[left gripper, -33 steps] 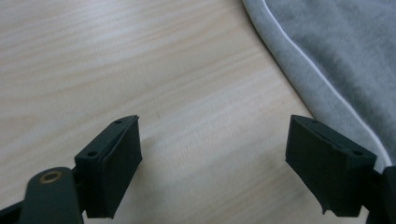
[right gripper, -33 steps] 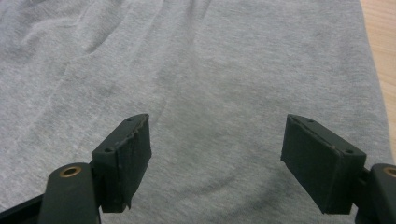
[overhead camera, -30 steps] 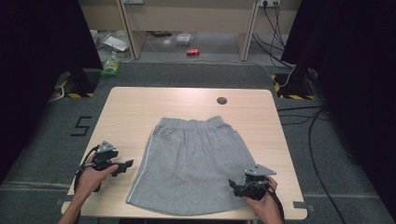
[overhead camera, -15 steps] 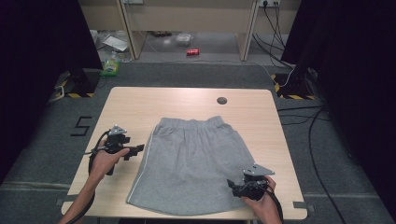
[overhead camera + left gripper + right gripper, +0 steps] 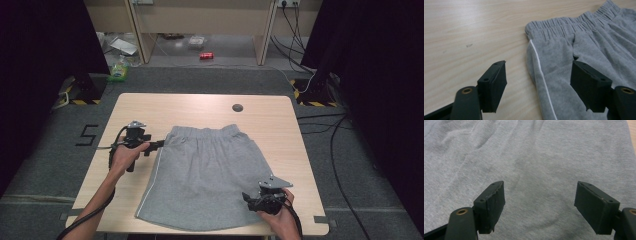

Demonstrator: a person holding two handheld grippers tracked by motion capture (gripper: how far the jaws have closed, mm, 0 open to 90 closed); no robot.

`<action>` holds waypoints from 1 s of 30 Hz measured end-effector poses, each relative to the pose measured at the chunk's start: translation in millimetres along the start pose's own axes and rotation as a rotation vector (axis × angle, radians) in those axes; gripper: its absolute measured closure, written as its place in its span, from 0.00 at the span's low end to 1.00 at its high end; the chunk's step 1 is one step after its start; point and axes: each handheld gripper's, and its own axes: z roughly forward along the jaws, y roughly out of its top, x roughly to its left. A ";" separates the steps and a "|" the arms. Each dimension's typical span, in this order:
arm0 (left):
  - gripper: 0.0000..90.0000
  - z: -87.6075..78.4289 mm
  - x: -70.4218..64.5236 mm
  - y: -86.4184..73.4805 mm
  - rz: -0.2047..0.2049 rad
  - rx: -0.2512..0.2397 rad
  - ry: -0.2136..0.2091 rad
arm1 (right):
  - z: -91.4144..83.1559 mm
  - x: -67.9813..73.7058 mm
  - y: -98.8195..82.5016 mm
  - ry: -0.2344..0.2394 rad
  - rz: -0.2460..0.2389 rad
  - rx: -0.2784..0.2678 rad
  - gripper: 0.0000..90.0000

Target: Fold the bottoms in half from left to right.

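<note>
Here the grey shorts (image 5: 207, 177) lie flat on the bench (image 5: 200, 107), waistband at the far end, hem toward the person. The left gripper (image 5: 159, 144) sits at the shorts' side seam just below the waistband corner; the left gripper view shows the white side stripe (image 5: 541, 72) running between its jaws, one jaw over bare wood and the other over cloth. Its jaws have just been closing but stand well apart, with the edge of the shorts between them and no pad pressing on it. The right gripper (image 5: 248, 199) rests at the near corner of the shorts, by the hem; its jaws are wide open over plain grey fabric (image 5: 531, 157), holding nothing.

The step in hand looks like taking the shorts' side edge with the left jaws, probably to start a fold. To do it well, I would bring the jaws low enough that the lower pad slides under the seam rather than pushing cloth ahead into a ridge. Bite close to the waistband corner, where the gathered elastic (image 5: 564, 25) gives thickness and should hold better than a single layer. Catch both layers, front and back, or the shorts may open up when lifted. The right gripper should take the hem on its own side at a matching spot, so the fold stays square.
</note>
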 end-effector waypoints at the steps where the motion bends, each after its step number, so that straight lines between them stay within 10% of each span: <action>1: 0.33 2.7 -0.2 3.1 0.002 0.002 0.004 | 0.0 0.0 0.0 0.000 0.000 0.000 0.27; 30: 0.59 81.4 -9.7 46.4 0.009 0.125 0.070 | 3.8 1.3 -0.2 0.016 -0.010 0.007 0.28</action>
